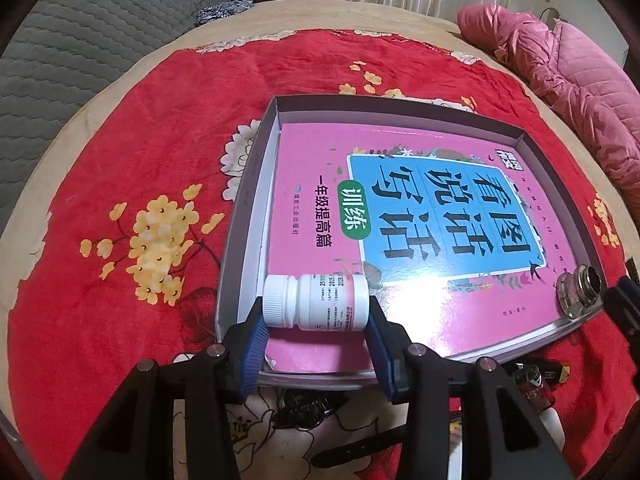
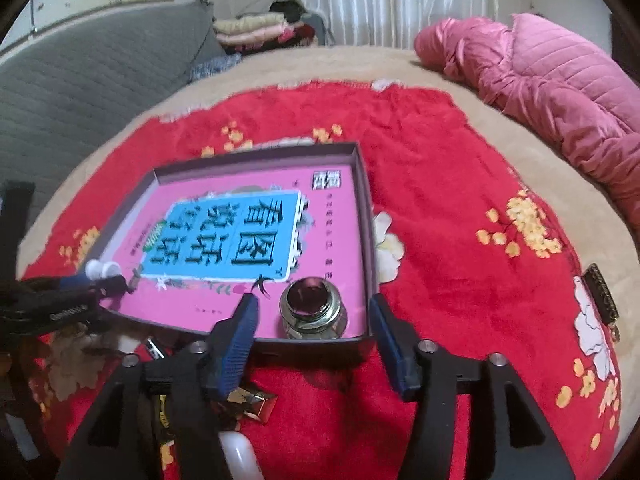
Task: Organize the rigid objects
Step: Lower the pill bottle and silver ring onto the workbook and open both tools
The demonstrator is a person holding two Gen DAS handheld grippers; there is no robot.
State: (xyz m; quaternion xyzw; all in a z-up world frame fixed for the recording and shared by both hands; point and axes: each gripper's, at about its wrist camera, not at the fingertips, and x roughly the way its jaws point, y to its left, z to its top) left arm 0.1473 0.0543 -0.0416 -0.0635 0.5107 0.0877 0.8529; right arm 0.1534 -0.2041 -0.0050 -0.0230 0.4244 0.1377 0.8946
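Note:
A shallow grey box tray (image 1: 246,204) lies on a red floral blanket and holds a pink book (image 1: 436,312) with a blue title panel. My left gripper (image 1: 316,320) is shut on a white pill bottle (image 1: 320,300), held sideways just over the book's near left corner; one pad presses the ribbed cap, the other the base. A small glass jar (image 2: 312,308) with a metal cap stands in the tray's (image 2: 366,208) near right corner. My right gripper (image 2: 313,302) is open, its blue pads well apart on either side of the jar and clear of it. The left gripper (image 2: 84,284) shows at that view's left edge.
The red blanket (image 1: 120,128) covers a beige bed. A pink quilted jacket (image 2: 540,92) lies at the far right, a grey quilted cushion (image 2: 80,80) at the left. A gold-coloured object (image 2: 256,400) and dark small items (image 1: 532,380) lie in front of the tray. A brown case (image 2: 602,292) is at the right.

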